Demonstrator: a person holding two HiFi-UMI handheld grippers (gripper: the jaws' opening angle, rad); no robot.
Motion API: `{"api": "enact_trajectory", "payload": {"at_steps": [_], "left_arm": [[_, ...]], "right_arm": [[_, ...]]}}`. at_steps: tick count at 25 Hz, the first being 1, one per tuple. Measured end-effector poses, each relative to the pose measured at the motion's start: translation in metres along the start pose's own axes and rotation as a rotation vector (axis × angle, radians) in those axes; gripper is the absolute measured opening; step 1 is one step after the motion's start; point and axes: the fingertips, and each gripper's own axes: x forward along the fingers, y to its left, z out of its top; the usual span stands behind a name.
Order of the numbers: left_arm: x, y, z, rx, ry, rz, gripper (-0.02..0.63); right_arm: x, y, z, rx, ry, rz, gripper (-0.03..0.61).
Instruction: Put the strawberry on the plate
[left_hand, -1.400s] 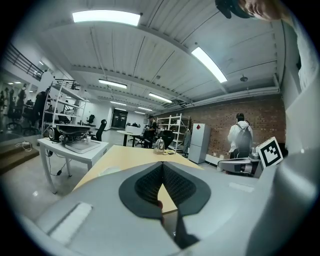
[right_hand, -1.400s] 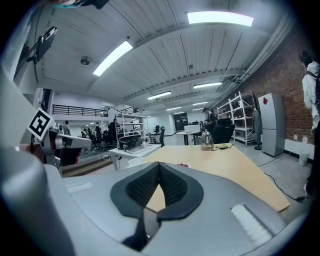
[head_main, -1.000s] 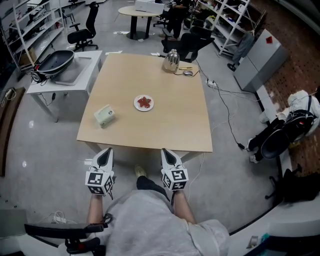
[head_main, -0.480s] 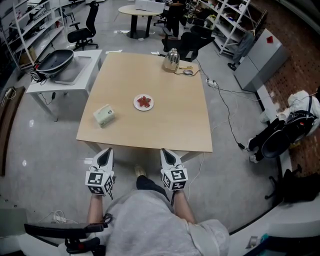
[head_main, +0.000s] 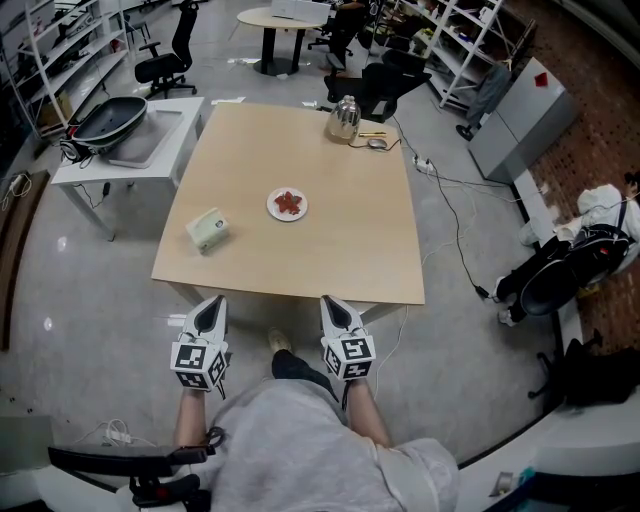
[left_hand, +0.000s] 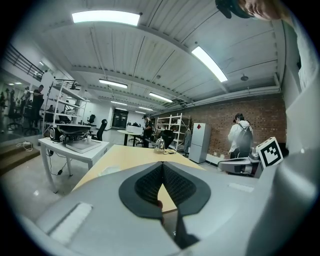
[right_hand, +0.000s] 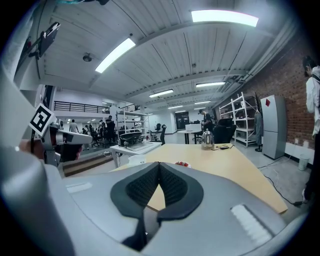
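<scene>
Wooden table (head_main: 330, 240), strawberry (head_main: 289, 203) on plate (head_main: 272, 210), box (head_main: 208, 230) nearby, left gripper (head_main: 213, 303), right gripper (head_main: 329, 302), fingers (right_hand: 172, 186) clenched.

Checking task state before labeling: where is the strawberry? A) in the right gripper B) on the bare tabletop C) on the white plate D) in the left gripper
C: the strawberry lies on the white plate mid-table; the left gripper and right gripper are shut with nothing between them.

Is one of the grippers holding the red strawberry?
No, the red strawberry lies on the small round white plate, apart from the left gripper and right gripper.
</scene>
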Motion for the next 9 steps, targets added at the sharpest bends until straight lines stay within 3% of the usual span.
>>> {"api": "enact_trajectory", "payload": {"at_steps": [9], "left_arm": [[0.0008, -0.0019, -0.0017, -0.001, 0.008, -0.005, 0.02]], "right_arm": [[-0.0002, 0.0003, -0.0025, 0.012, 0.009, 0.001, 0.006]]}}
